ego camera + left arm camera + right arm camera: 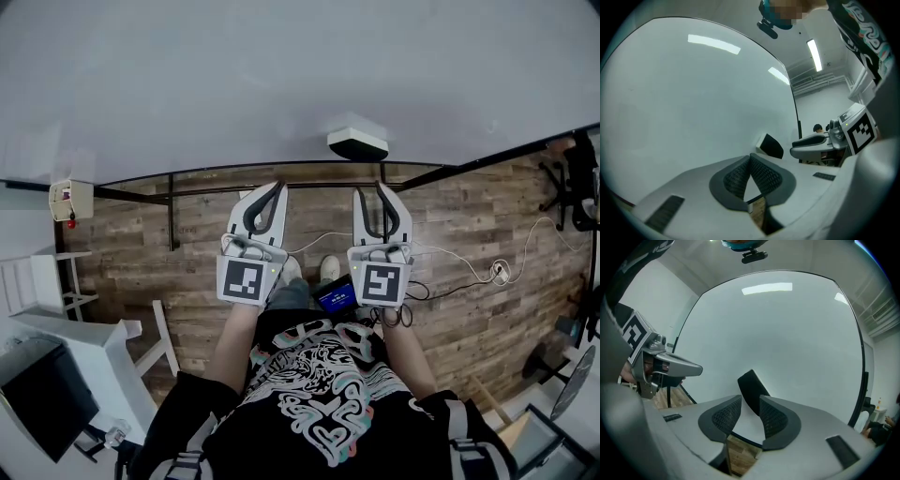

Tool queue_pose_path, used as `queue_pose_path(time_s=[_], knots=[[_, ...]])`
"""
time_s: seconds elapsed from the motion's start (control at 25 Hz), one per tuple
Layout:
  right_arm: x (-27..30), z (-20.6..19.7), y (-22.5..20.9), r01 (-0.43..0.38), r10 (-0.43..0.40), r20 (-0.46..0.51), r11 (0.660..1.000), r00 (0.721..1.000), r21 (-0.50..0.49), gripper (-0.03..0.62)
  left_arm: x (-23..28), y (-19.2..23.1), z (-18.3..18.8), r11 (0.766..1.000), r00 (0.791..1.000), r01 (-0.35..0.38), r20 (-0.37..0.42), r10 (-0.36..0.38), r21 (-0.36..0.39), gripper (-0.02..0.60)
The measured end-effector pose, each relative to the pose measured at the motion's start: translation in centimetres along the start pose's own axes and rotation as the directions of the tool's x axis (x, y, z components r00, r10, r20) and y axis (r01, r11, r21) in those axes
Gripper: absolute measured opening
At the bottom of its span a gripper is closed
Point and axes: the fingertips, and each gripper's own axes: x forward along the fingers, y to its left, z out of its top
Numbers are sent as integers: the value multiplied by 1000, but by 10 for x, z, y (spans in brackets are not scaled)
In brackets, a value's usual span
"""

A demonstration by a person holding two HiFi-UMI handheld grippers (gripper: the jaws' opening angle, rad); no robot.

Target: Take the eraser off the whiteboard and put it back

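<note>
The black-and-white eraser (356, 142) sticks to the whiteboard (234, 84) near its lower edge. My right gripper (372, 189) is just below it, jaws a little apart. In the right gripper view the eraser (752, 389) stands just beyond the gap of the right gripper (750, 400), and neither pad touches it. My left gripper (277, 187) is to the left, shut and empty. In the left gripper view its pads (761, 174) meet at the tip, the eraser (769, 145) lies ahead to the right, and the right gripper (816, 143) shows beyond it.
The board's black stand (171, 220) runs along the wooden floor (469, 281) below it. A white desk and shelves (66, 347) stand at the left. Cables (487, 272) and an office chair (577, 183) are at the right. A seated person (817, 127) is far off.
</note>
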Motion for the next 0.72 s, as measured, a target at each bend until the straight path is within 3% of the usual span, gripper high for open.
queue_pose_path(time_s=[0.36, 0.72], knots=[[19, -3, -2, 57, -57, -10, 997, 998, -51, 211, 12, 8, -7, 1000, 1000, 27, -14, -27, -14, 21], [35, -10, -2, 85, -89, -29, 992, 996, -98, 243, 20, 18, -13, 999, 999, 37, -27, -38, -18, 22]])
